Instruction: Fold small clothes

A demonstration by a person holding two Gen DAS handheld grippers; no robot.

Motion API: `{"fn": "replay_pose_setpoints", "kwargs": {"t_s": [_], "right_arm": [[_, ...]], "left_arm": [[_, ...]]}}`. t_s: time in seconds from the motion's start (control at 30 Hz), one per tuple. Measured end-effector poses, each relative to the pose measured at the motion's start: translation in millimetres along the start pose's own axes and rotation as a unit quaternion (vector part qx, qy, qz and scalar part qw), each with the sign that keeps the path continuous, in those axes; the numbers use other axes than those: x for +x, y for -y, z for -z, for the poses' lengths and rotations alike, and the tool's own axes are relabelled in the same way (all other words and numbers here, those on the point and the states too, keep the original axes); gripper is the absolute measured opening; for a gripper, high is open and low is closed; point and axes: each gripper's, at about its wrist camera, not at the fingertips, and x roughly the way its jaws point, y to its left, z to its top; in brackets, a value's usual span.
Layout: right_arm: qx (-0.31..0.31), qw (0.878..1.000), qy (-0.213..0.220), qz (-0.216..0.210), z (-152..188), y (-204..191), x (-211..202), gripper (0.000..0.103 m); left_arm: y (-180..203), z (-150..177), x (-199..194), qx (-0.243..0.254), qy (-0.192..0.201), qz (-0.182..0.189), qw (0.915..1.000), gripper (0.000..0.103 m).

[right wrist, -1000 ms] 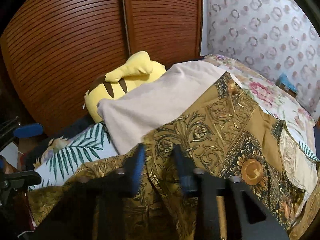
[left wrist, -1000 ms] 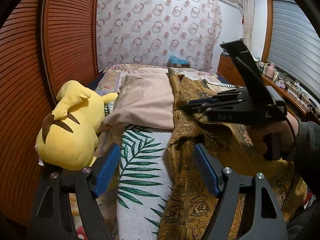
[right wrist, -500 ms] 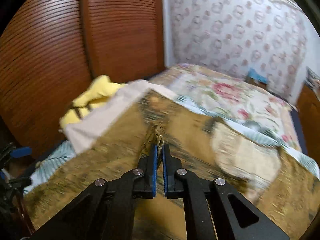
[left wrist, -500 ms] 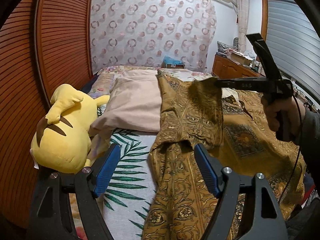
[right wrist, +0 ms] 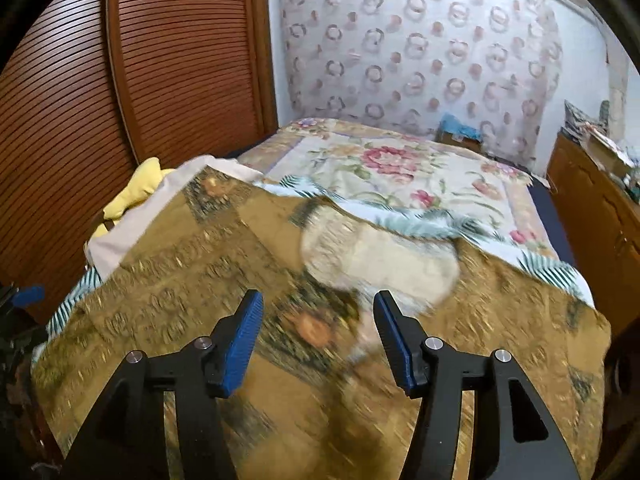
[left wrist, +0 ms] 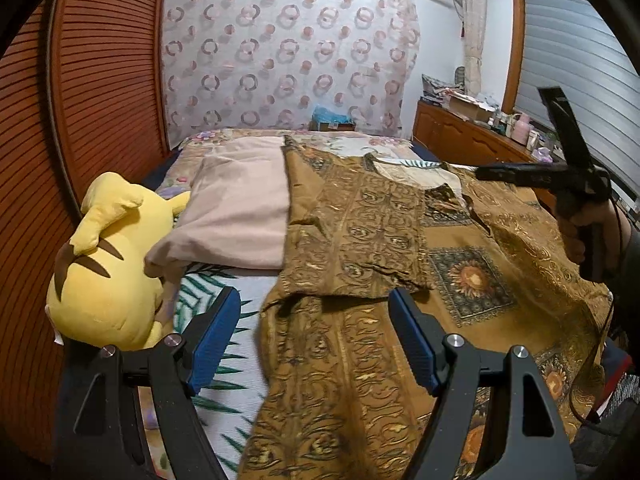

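Note:
A brown-gold patterned garment (left wrist: 360, 240) lies spread on the bed, its left sleeve part folded over the body. In the right wrist view the garment (right wrist: 192, 264) is blurred by motion. My left gripper (left wrist: 314, 336) is open and empty, just above the garment's near left edge. My right gripper (right wrist: 318, 336) is open and empty above the garment's middle. It also shows in the left wrist view (left wrist: 484, 172), held over the garment's right side.
A yellow plush toy (left wrist: 104, 272) and a beige pillow (left wrist: 236, 208) lie at the bed's left. A brown slatted wardrobe (left wrist: 92, 80) stands left. A wooden dresser (left wrist: 472, 140) with clutter stands right. The floral bedspread (right wrist: 400, 176) lies beyond the garment.
My right gripper carried a fold of the garment rightward, then opened and let it go. The fold now lies flat. My left gripper stayed open.

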Motion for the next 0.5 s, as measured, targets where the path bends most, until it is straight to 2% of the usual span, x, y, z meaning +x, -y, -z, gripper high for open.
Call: {"fn": "replay_pose_setpoints", "kwargs": {"t_s": [0.17, 0.37, 0.5], "right_arm": [[0.010, 1.000, -0.016, 0.011, 32, 22, -32, 0.059], [0.014, 0.998, -0.035, 0.045, 71, 45, -68, 0.059], [0.029, 0.997, -0.035, 0.059, 89, 59, -93, 0.059]], "left_arm": [[20, -2, 7, 0.010, -0.005, 0.013, 0.9999, 0.077], [43, -7, 20, 0.021, -0.017, 0.028, 0.9992, 0.077], [61, -9, 26, 0.035, -0.023, 0.038, 0.9984, 0.077]]}}
